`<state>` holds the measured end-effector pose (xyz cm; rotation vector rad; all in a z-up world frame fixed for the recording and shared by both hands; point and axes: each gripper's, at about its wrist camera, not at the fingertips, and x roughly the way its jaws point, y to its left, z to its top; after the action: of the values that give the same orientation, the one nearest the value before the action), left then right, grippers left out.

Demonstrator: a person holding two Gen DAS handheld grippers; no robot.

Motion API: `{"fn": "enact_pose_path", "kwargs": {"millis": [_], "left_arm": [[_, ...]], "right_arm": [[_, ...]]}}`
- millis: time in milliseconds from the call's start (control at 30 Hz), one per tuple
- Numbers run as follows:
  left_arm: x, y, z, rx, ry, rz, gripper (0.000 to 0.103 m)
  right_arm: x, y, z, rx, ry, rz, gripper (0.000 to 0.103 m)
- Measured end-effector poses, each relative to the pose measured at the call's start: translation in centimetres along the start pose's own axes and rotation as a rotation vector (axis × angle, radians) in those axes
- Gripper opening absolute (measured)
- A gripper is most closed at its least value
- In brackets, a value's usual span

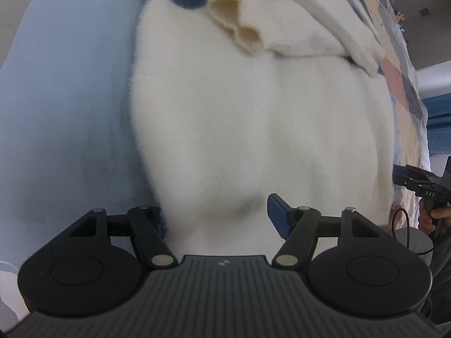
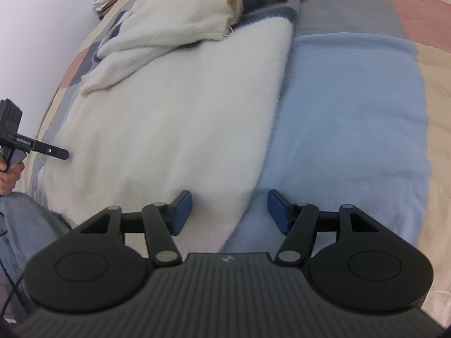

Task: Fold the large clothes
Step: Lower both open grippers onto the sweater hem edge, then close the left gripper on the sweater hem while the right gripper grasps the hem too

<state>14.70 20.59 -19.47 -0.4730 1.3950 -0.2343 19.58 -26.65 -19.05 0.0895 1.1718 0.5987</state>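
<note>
Across a patchwork bedspread [image 2: 352,107] lies a cream knitted sweater [image 2: 174,118], soft, limp, probably light. Both grippers, left [image 1: 218,219] and right [image 2: 229,211], straddle its near hem with jaws apart, a sensible holding place.

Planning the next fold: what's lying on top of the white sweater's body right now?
One sleeve lies folded across the upper part of the sweater, cuff open. A blue-grey striped part shows beyond it. Whatever lies beneath the sleeve and sweater, apart from the patchwork quilt, is covered.

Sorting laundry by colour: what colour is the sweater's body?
Cream white sweater, clearest in the right wrist view.
</note>
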Motion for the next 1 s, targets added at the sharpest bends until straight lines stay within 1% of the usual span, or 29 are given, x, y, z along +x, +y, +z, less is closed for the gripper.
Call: {"fn": "enact_pose_path", "kwargs": {"millis": [367, 667, 867, 933, 1000], "left_arm": [[1.7, -2.2, -0.1, 0.026, 0.060, 0.028, 0.071], [2.6, -3.8, -0.4, 0.052, 0.110, 0.087, 0.070], [2.9, -4.0, -0.5, 0.030, 0.096, 0.129, 0.056], [2.6, -3.9, -0.6, 0.025, 0.092, 0.139, 0.047], [2.4, -3.7, -0.9, 0.018, 0.090, 0.144, 0.041]], "right_arm": [[0.0, 1.0, -0.4, -0.076, 0.000, -0.017, 0.063], [0.0, 1.6, -1.0, -0.154, -0.011, -0.043, 0.063], [0.1, 1.6, -1.2, -0.172, -0.020, -0.044, 0.063], [0.1, 1.6, -1.2, -0.180, -0.022, -0.045, 0.063], [0.1, 1.7, -1.3, -0.187, -0.026, -0.046, 0.063]]}}
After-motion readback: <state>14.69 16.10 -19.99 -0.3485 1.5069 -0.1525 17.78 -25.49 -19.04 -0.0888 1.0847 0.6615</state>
